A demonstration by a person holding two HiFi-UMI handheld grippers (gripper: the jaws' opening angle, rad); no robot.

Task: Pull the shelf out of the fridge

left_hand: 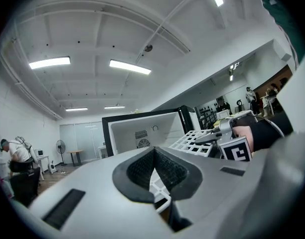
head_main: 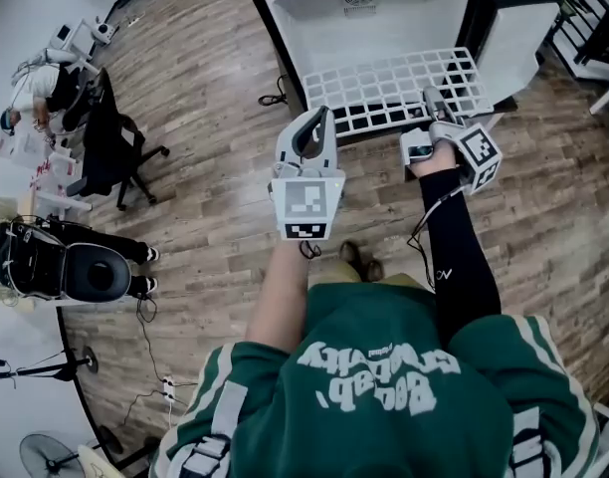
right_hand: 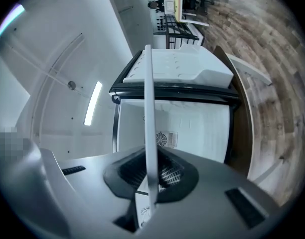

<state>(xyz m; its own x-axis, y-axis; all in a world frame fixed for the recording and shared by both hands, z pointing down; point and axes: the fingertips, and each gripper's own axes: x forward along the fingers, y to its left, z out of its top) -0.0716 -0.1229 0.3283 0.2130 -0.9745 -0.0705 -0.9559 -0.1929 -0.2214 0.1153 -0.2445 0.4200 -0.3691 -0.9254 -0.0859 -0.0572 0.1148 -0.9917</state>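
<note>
- White-coated wire, that's what the grid shelf [head_main: 384, 83] is: an open lattice of thin bars. My guess is it's light and fairly stiff, with a bit of flex and rattle if it's only held at one corner.
- Far left, well away from the action, there's a black office chair [head_main: 110, 147] on the wood-plank floor [head_main: 205, 118]. Not a factor.
- The left gripper [head_main: 317, 122] hangs just short of the shelf's front-left corner. In the left gripper view its dark ribbed pads [left_hand: 165, 171] are pressed together with nothing between them, so that hand is empty.
- The shelf sits partly out of the black-framed fridge with the white interior [head_main: 384, 18]. Its front edge hangs past the opening and the back half is inside.
- The right gripper [head_main: 434, 108] is clamped on the shelf near its front-right corner. The right gripper view shows the shelf edge-on [right_hand: 148, 108] running straight up between the closed pads.
- Grip-wise, I'd say the thicker front rim bar is the spot. Smooth coating could slip in a pinch, and a one-sided pull might skew it in the side rails. A second hold on the left front corner looks smart to me.
- The white fridge door [head_main: 523, 33] is swung open at far right, clear of the pull path.
</note>
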